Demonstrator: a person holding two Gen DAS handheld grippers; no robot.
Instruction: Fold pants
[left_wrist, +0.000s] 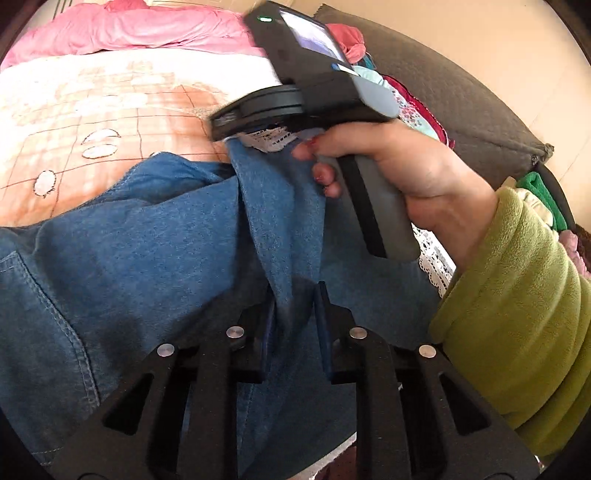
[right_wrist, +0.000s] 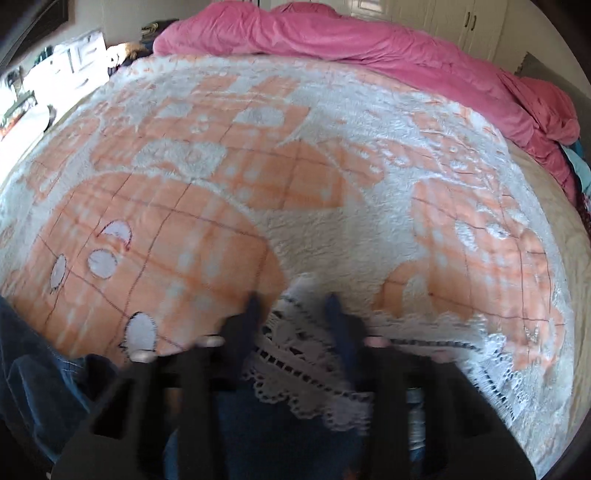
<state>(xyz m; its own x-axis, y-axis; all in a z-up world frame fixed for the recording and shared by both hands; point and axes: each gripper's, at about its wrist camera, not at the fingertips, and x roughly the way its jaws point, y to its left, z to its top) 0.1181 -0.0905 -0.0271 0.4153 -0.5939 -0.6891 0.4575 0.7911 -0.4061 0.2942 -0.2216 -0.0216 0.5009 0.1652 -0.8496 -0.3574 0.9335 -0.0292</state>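
Note:
Blue denim pants (left_wrist: 147, 251) with a white lace hem (right_wrist: 295, 354) lie crumpled on the bed. In the left wrist view my left gripper (left_wrist: 295, 314) is shut on a raised fold of the denim that runs up between its fingers. Further up that fold, a hand (left_wrist: 406, 166) in a green sleeve (left_wrist: 517, 314) holds the other gripper, which lifts the lace hem (left_wrist: 271, 138) off the bed. In the right wrist view my right gripper (right_wrist: 293, 306) is shut on that lace hem, with dark denim (right_wrist: 37, 369) below and to the left. This view is blurred.
An orange and white patterned blanket (right_wrist: 332, 184) covers the bed. A bunched pink duvet (right_wrist: 369, 44) lies along its far edge. Several colourful clothes (left_wrist: 413, 103) are piled at the right against a grey padded cushion (left_wrist: 480, 103). White cupboards (right_wrist: 461, 22) stand behind.

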